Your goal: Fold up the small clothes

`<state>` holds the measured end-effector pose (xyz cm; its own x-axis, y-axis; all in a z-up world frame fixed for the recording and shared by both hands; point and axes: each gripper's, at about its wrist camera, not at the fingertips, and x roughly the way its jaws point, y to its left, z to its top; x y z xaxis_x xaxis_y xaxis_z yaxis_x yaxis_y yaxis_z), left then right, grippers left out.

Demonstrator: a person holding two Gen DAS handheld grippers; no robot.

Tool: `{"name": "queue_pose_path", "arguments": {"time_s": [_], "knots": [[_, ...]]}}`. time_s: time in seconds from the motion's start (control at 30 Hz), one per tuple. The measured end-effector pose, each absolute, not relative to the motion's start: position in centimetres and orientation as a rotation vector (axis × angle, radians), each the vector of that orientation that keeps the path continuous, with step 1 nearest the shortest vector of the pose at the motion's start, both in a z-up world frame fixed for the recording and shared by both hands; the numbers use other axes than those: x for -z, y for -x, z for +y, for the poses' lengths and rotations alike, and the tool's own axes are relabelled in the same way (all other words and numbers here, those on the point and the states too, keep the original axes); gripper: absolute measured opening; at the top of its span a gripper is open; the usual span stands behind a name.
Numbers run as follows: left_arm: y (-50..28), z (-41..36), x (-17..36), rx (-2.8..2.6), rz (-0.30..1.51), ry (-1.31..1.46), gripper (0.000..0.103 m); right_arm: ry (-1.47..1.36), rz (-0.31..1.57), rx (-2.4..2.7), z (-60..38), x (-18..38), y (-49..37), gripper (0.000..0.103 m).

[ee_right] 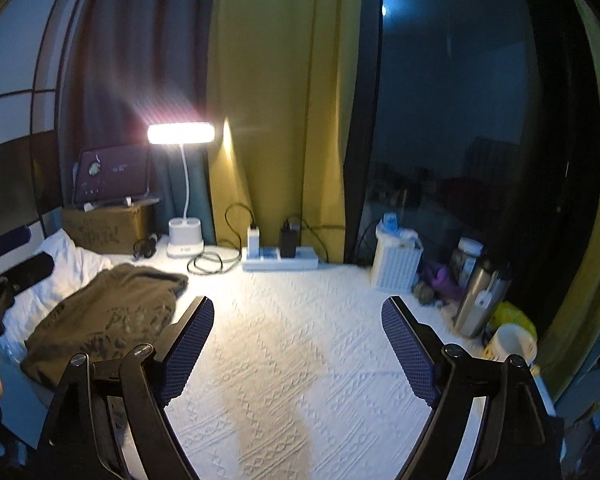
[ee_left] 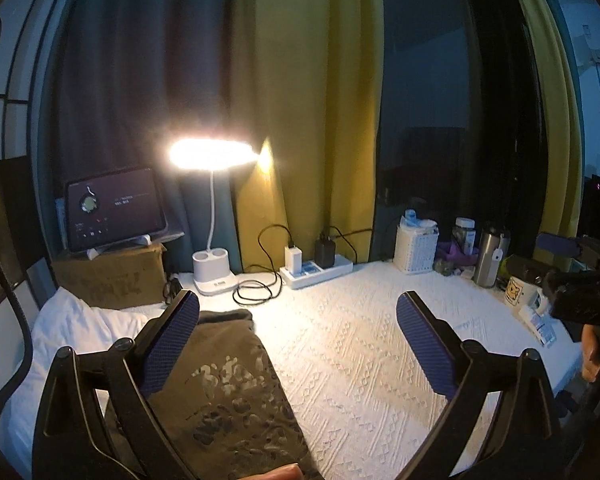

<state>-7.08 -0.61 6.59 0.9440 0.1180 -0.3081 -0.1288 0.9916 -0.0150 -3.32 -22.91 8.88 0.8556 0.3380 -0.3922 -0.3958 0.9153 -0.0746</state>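
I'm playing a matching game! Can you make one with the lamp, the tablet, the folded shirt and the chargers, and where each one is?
Things:
1 desk lamp
2 tablet
3 olive folded shirt
4 chargers

Places or states:
A plugged into the white power strip
B lying on the white bedspread
C switched on
D propped on a cardboard box

Pairs: 1-C, 2-D, 3-B, 4-A

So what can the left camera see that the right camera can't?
Only the left wrist view shows the left gripper, open, and the cartoon mug. Only the right wrist view shows the right gripper, open, and the whole folded olive shirt. Both show the lamp, tablet, power strip and white bedspread.
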Motion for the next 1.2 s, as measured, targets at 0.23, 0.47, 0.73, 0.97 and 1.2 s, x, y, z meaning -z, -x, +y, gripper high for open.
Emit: {"name": "queue_pose_path", "arguments": {"time_s": [0.23,0.47,0.73,0.97,1.2], "knots": [[8.3,0.1,-7.9,-0.165,0.249,0.061,0.099,0.183,0.29,-0.4,-22.3,-11.6,5.1,0.088],[9.6,1.0,-9.5,-0.197,0.184,0.053,0.1,0.176,0.24,-0.414,-21.7,-13.1,6.4,0.089],[10.6,1.6,-10.3,-0.219,0.16,0.045,0.101,0.162,0.203,-0.428,-21.0,-14.6,7.7,0.092],[11.8,2.7,-11.0,-0.247,0.131,0.037,0.101,0.148,0.178,-0.433,-19.6,-15.1,8.5,0.098],[11.7,4.0,-10.7,-0.271,0.142,0.05,0.101,0.152,0.204,-0.437,-18.1,-14.6,7.7,0.098]]}}
